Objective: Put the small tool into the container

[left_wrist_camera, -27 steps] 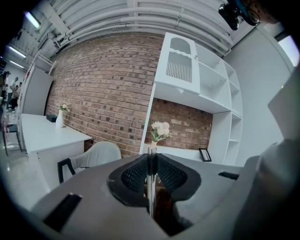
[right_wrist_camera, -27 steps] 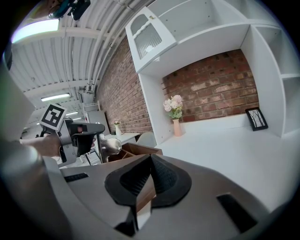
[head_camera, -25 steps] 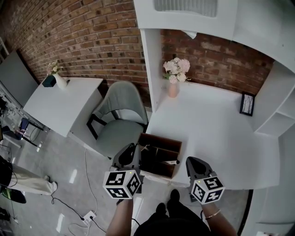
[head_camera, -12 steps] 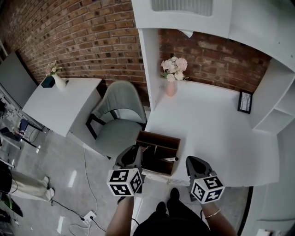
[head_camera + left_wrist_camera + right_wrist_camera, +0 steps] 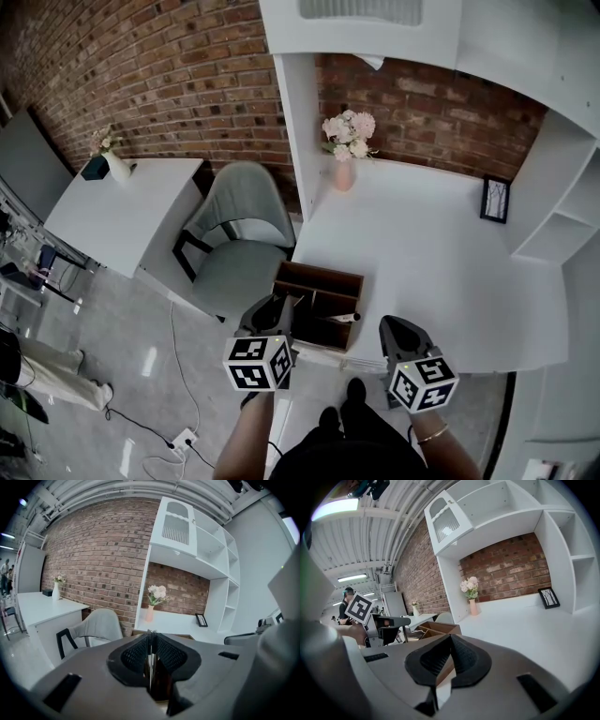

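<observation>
A brown wooden container [image 5: 323, 278] with dividers stands at the front left corner of the white desk [image 5: 441, 272]. My left gripper [image 5: 279, 306] hangs at the container's left front edge. Its jaws are shut on a thin, light small tool [image 5: 296, 301] whose tip sticks out over the box. In the left gripper view the pads [image 5: 136, 656] press together on that thin strip [image 5: 149, 641]. My right gripper [image 5: 393, 327] hovers at the desk's front edge, right of the container, shut with nothing in it. The right gripper view shows the container [image 5: 437, 629] ahead on the left.
A black pen-like item with a white tip [image 5: 344, 318] lies inside the container. A grey chair [image 5: 239, 234] stands left of the desk. A pink vase of flowers [image 5: 344, 155] and a small picture frame [image 5: 494, 200] stand at the back by the brick wall.
My left gripper has shifted slightly up and to the right, closer to the container's edge. The right gripper has stayed almost still.
</observation>
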Tool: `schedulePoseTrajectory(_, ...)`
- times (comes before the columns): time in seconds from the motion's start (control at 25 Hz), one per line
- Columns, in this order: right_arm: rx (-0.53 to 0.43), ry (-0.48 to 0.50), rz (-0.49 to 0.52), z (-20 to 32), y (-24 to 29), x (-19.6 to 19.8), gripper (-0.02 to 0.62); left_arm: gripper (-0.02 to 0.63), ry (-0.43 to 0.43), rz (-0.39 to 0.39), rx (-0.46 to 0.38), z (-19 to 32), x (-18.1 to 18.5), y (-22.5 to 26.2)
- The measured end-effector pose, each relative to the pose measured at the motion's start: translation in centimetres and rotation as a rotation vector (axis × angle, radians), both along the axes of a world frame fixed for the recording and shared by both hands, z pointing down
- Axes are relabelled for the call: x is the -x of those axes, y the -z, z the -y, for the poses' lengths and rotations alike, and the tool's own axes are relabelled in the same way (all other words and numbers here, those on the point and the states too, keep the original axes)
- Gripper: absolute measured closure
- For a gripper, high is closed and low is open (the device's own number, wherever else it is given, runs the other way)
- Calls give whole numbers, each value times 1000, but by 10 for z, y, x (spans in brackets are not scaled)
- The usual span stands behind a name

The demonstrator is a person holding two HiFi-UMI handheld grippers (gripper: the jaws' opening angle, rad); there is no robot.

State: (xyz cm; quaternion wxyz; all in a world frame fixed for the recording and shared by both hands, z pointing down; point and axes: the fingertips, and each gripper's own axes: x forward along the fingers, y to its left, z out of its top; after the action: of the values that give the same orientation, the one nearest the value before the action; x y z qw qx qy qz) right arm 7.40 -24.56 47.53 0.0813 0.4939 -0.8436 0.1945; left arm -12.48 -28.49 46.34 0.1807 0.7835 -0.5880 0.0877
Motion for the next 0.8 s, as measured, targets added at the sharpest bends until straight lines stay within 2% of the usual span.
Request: schedulePoseTrajectory(0.8, 5, -1, 2, -4, -2, -1, 591, 538, 20, -25, 28, 10, 14, -7)
